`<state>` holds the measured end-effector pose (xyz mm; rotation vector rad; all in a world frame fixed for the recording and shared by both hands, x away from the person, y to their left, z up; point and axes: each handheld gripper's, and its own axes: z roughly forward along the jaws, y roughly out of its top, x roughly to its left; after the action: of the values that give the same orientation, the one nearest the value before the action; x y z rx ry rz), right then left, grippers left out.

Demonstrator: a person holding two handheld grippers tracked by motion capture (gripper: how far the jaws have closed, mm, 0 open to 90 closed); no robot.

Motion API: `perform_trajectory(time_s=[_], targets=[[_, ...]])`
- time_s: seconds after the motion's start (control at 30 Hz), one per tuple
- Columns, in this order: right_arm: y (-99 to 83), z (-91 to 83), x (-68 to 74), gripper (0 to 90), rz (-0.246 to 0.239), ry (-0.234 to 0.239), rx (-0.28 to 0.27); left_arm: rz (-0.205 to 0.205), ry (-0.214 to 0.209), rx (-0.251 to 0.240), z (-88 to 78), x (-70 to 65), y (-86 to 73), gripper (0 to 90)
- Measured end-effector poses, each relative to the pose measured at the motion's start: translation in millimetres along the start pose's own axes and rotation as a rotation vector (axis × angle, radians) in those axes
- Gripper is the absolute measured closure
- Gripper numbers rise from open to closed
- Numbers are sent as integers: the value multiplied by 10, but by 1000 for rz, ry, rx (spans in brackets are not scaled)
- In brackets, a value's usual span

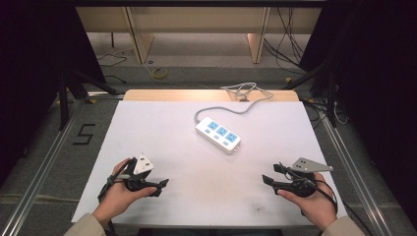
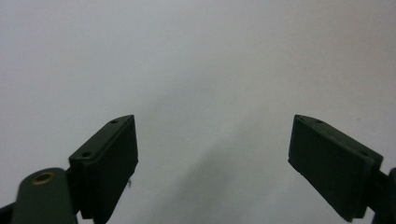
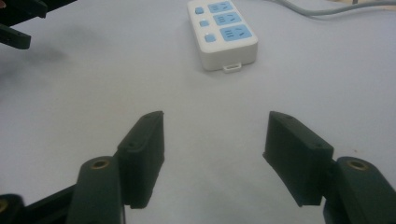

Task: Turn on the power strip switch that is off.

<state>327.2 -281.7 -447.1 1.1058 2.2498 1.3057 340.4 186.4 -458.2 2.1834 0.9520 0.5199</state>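
A white power strip with three blue sockets lies near the middle of the white table, its grey cable running off the far edge. In the right gripper view the power strip lies ahead, well beyond the jaws. My left gripper is held low at the near left, open, with nothing between its jaws. My right gripper is held at the near right, open and empty. Both point toward the table's middle.
The grey cable ends in a loose coil on the wooden strip at the table's far edge. A floor marking shaped like a 5 lies left of the table. Desk legs and more cables stand beyond. The left gripper's tips show at the upper left of the right gripper view.
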Motion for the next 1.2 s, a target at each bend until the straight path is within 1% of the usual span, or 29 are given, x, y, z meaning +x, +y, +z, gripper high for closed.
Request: perform_trajectory(time_s=[0.17, 0.23, 0.27, 0.3, 0.33, 0.37, 0.4, 0.47, 0.57, 0.6, 0.8, 0.87, 0.97, 1.2], targets=[[27, -7, 25, 515, -19, -2, 1, -1, 1, -1, -10, -2, -5, 155], [36, -14, 37, 613, -29, -1, 8, -3, 1, -3, -8, -4, -8, 155], [40, -20, 46, 691, -33, -1, 11, -4, 2, -3, -5, -3, -8, 155], [47, -28, 56, 746, -39, -11, 8, -3, 3, 1, -3, 2, -7, 155], [57, -37, 65, 787, -45, -18, 8, -4, 3, 2, -1, 4, -6, 155], [57, -37, 65, 787, -45, -18, 8, -7, 4, -2, 2, 1, -5, 155], [76, -46, 70, 854, -54, -25, 7, -3, 3, 1, 0, 2, -4, 155], [90, -40, 62, 895, -58, -39, 8, -8, 4, -2, 3, -1, -4, 155], [103, -27, 51, 900, -55, -46, 16, -8, 4, -1, 5, 1, -1, 155], [115, -8, 46, 900, -58, -45, 30, -8, 3, 0, 5, 1, -1, 156], [148, 27, 51, 900, -51, -42, 42, -6, 2, -2, 3, -5, 1, 156], [174, 65, 50, 900, -47, -39, 50, -6, 3, -2, 3, -8, 2, 156], [196, 89, 48, 900, -51, -38, 51, -10, 2, -2, 5, -9, 4, 156], [256, 152, 38, 900, -45, -40, 52, -8, 0, -3, 4, -1, 6, 156]])
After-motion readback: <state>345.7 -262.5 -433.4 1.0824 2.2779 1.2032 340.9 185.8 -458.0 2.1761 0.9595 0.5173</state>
